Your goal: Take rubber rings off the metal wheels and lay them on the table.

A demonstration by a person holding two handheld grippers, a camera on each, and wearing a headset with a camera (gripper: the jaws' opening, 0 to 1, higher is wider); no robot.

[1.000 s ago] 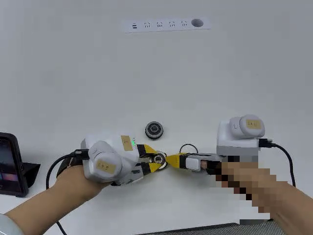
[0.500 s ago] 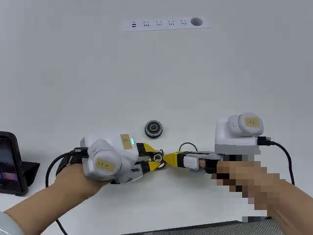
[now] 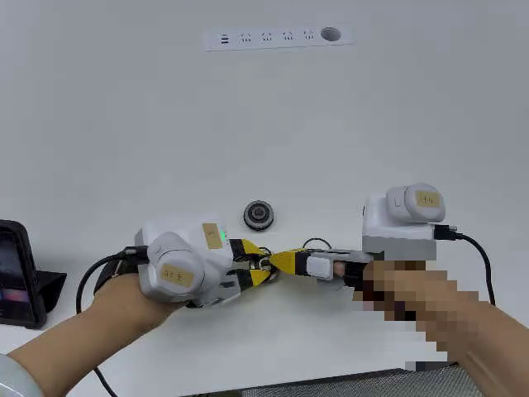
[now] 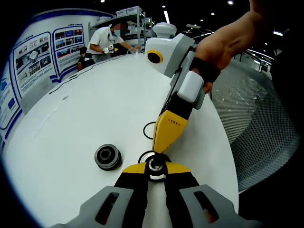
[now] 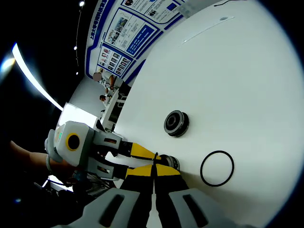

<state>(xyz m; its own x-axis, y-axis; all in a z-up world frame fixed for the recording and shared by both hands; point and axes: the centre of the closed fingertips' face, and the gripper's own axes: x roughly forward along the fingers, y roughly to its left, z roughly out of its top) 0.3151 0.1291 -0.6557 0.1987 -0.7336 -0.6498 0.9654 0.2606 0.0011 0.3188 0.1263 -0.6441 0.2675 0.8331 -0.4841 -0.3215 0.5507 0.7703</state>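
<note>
My left gripper (image 3: pixel 261 267) is shut on a small metal wheel (image 4: pixel 156 166) with a black rubber ring around it, held just above the table. My right gripper (image 3: pixel 275 260) comes in from the right with its yellow jaws shut, tips touching that wheel's rim (image 5: pixel 170 162). In the left gripper view the right gripper (image 4: pixel 161 151) points down onto the wheel. A second wheel (image 3: pixel 259 214) with its ring on lies on the table behind. One loose black rubber ring (image 5: pixel 217 168) lies flat by the right gripper, partly hidden in the head view (image 3: pixel 317 245).
A white power strip (image 3: pixel 278 36) lies at the table's far side. A dark tablet on a stand (image 3: pixel 16 277) sits at the left edge. A black cable (image 3: pixel 483 265) trails from the right gripper. The table's near edge (image 3: pixel 331 382) is close below.
My right gripper has slid left until its shut tips meet the wheel in my left gripper. The left gripper and the wheel on the table have stayed put.
</note>
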